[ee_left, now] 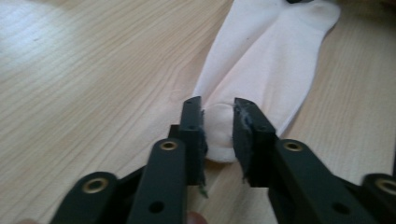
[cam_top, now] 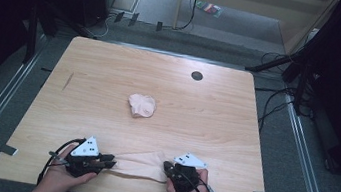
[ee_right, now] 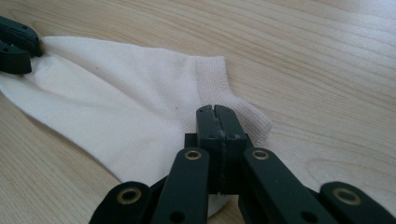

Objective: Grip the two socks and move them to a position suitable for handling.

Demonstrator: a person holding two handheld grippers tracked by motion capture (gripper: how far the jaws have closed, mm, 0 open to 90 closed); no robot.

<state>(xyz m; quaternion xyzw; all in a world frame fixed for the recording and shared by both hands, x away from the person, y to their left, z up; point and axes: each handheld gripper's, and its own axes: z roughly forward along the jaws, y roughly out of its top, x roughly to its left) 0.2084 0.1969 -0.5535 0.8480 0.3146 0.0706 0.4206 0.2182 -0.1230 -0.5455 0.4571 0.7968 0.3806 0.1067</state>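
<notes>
On smooth grained wood, a ribbed white sock (ee_right: 116, 107) lies stretched flat.

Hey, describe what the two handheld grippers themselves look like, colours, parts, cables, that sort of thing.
Both the left gripper and the right gripper are black, each topped by a pale grey three-cornered plate with small dark dots. Black cables trail from them. In the gripper views the jaws are flat black bars with brass-coloured rivets and rectangular pads. The forearms show no sleeves.
</notes>
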